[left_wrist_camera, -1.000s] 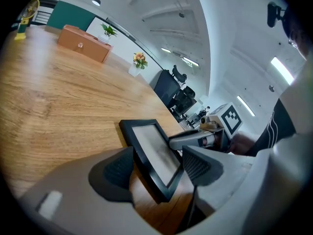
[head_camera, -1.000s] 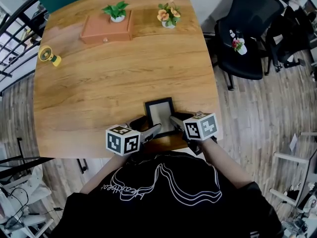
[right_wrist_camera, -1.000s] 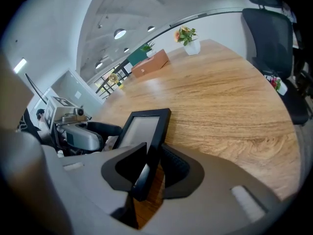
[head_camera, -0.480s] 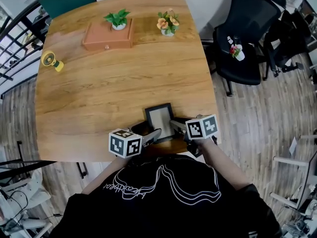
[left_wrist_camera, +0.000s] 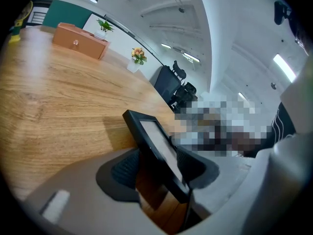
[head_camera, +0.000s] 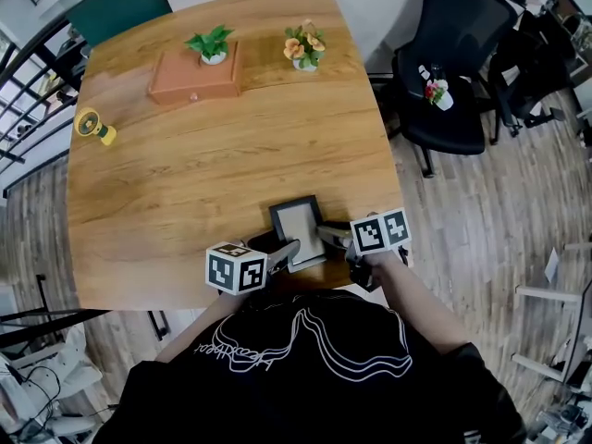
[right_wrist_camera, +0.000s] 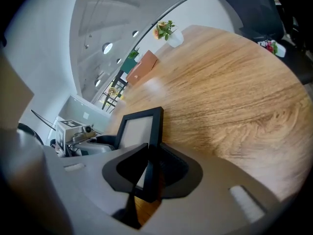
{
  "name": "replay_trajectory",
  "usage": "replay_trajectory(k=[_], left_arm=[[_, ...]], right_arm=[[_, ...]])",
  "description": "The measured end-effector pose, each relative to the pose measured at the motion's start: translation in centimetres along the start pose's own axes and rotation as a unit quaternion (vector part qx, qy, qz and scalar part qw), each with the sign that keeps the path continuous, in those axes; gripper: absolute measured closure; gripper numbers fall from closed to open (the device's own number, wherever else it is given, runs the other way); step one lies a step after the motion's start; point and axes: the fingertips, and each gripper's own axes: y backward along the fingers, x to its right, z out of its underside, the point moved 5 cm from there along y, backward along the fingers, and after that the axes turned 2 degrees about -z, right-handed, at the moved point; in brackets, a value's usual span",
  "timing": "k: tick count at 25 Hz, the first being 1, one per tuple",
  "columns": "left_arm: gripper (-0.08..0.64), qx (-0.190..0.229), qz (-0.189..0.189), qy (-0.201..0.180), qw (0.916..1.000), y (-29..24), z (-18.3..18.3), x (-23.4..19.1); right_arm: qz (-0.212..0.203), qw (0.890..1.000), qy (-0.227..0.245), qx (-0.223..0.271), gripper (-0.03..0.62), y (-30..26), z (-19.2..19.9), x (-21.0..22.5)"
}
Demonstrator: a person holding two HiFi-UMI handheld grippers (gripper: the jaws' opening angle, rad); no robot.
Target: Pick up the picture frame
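Note:
A small black picture frame (head_camera: pixel 298 230) with a pale insert sits near the front edge of the wooden table (head_camera: pixel 203 174), tilted with its near end raised. My left gripper (head_camera: pixel 289 251) holds its lower left side and my right gripper (head_camera: pixel 328 234) holds its right side. In the left gripper view the frame (left_wrist_camera: pixel 151 136) runs slantwise between the two pads of the left gripper (left_wrist_camera: pixel 156 168), which is shut on it. In the right gripper view the frame (right_wrist_camera: pixel 139 129) stands edge-on, and the right gripper (right_wrist_camera: pixel 149 173) is shut on its side rail.
At the table's far side stand an orange-brown drawer box (head_camera: pixel 194 74), a green potted plant (head_camera: pixel 211 44) and a flower pot (head_camera: pixel 303 47). A small yellow fan (head_camera: pixel 92 125) lies at the left edge. Black office chairs (head_camera: pixel 453 72) stand to the right.
The frame has shifted slightly toward the table's near edge and its near end has tipped up between the two grippers. Both grippers have stayed on it.

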Motion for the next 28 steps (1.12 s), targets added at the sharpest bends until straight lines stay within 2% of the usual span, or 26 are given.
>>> replay_trajectory(k=[2, 3, 7, 11, 13, 15, 19, 21, 23, 28], left_arm=[[0.374, 0.013, 0.005, 0.013, 0.9998, 0.2, -0.5, -0.2], [0.390, 0.020, 0.013, 0.023, 0.9995, 0.3, -0.8, -0.2], [0.416, 0.033, 0.038, 0.052, 0.9974, 0.3, -1.6, 0.0], [0.456, 0.061, 0.054, 0.089, 0.9927, 1.1, -2.9, -0.1], [0.479, 0.070, 0.062, 0.087, 0.9918, 1.6, -3.7, 0.1], [0.480, 0.072, 0.061, 0.067, 0.9933, 2.1, -4.2, 0.4], [0.482, 0.079, 0.056, 0.039, 0.9945, 3.9, -4.8, 1.5], [0.482, 0.089, 0.057, 0.035, 0.9938, 5.2, -5.3, 2.2], [0.482, 0.103, 0.057, 0.027, 0.9927, 6.8, -5.9, 2.9], [0.482, 0.151, 0.054, -0.018, 0.9869, 11.9, -7.7, 5.3]], right_arm=[[-0.004, 1.000, -0.004, -0.001, 0.491, 0.0, 0.0, 0.1], [-0.006, 1.000, -0.007, -0.001, 0.491, 0.0, 0.0, 0.1], [-0.014, 1.000, -0.014, -0.003, 0.491, -0.1, 0.0, 0.3], [-0.027, 0.999, 0.022, 0.014, 0.480, -0.3, -0.3, -0.8], [-0.035, 0.998, 0.049, 0.021, 0.399, -0.5, -0.6, -1.9], [-0.033, 0.996, 0.073, 0.028, 0.347, -0.4, -0.8, -2.8], [-0.016, 0.992, 0.116, 0.048, 0.336, 1.3, -0.8, -4.6], [-0.020, 0.987, 0.139, 0.082, 0.354, 2.7, -1.3, -6.1], [-0.031, 0.978, 0.164, 0.128, 0.409, 4.4, -1.9, -8.3], [-0.055, 0.943, 0.246, 0.220, 0.504, 8.3, -2.3, -14.4]])
